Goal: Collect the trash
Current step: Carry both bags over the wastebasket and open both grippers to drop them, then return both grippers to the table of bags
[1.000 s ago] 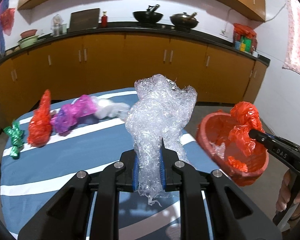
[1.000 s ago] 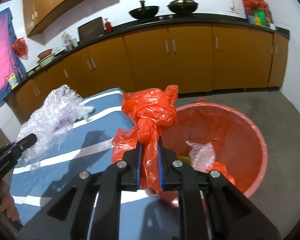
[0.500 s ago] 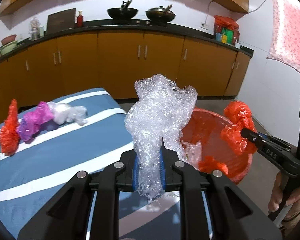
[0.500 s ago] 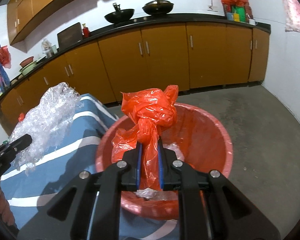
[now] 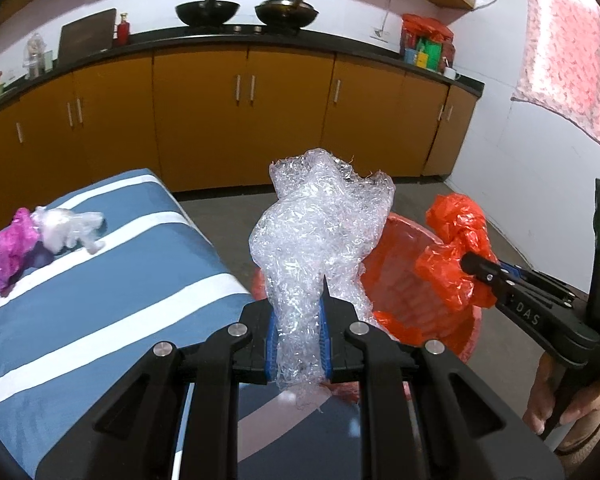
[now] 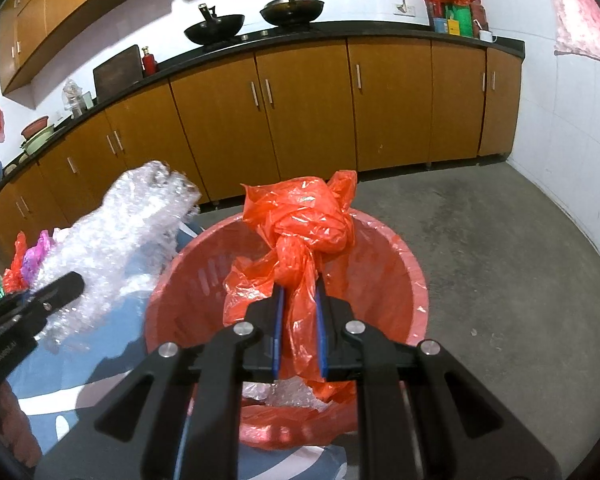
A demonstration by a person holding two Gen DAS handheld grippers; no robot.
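My left gripper (image 5: 299, 312) is shut on a wad of clear bubble wrap (image 5: 320, 236), held at the table's right edge beside the red basket (image 5: 404, 280). My right gripper (image 6: 299, 312) is shut on a knotted orange plastic bag (image 6: 300, 232) and holds it directly over the red basket (image 6: 400, 264). Clear plastic and orange scraps lie in the basket's bottom. The bubble wrap also shows in the right wrist view (image 6: 128, 232), and the orange bag in the left wrist view (image 5: 456, 248).
The table has a blue cloth with white stripes (image 5: 112, 300). A magenta bag (image 5: 8, 248) and a clear white bag (image 5: 70, 230) lie at its far left. Orange kitchen cabinets (image 5: 240, 120) line the back wall. Grey floor (image 6: 500, 240) lies right of the basket.
Both grippers have moved right toward the basket. The orange bag has gone from beside the rim to over the basket's middle. The bubble wrap now reaches the table's edge.
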